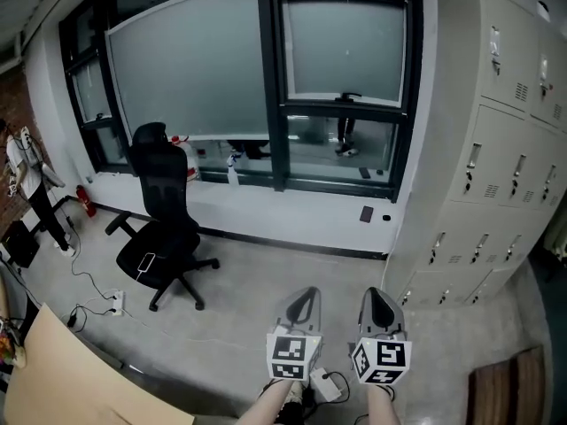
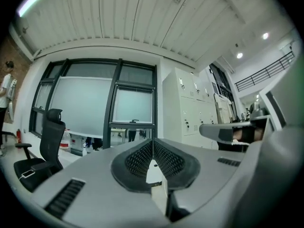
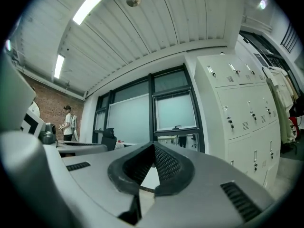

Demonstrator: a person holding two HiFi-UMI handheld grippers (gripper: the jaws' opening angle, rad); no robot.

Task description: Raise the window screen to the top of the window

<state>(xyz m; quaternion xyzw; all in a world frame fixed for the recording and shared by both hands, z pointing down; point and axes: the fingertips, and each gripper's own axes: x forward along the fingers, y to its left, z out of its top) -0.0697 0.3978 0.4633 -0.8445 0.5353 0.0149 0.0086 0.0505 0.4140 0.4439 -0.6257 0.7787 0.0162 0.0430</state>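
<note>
The window [image 1: 345, 87] with a dark frame fills the far wall. Its pale screen [image 1: 345, 47] covers the upper pane, with a small dark handle [image 1: 348, 97] on its bottom bar. Below the bar a clear strip of glass shows. The screen [image 2: 134, 106] also shows in the left gripper view and the screen [image 3: 175, 112] in the right gripper view. My left gripper [image 1: 306, 296] and right gripper [image 1: 378, 295] are held side by side low in the head view, several steps back from the window. Both are shut with nothing in them.
A black office chair [image 1: 164, 228] stands left of the window. Tall grey lockers [image 1: 496, 166] line the right wall. Spray bottles [image 1: 232, 168] sit on the sill. A cable and power strip [image 1: 113, 304] lie on the floor. A person [image 3: 69, 122] stands far left.
</note>
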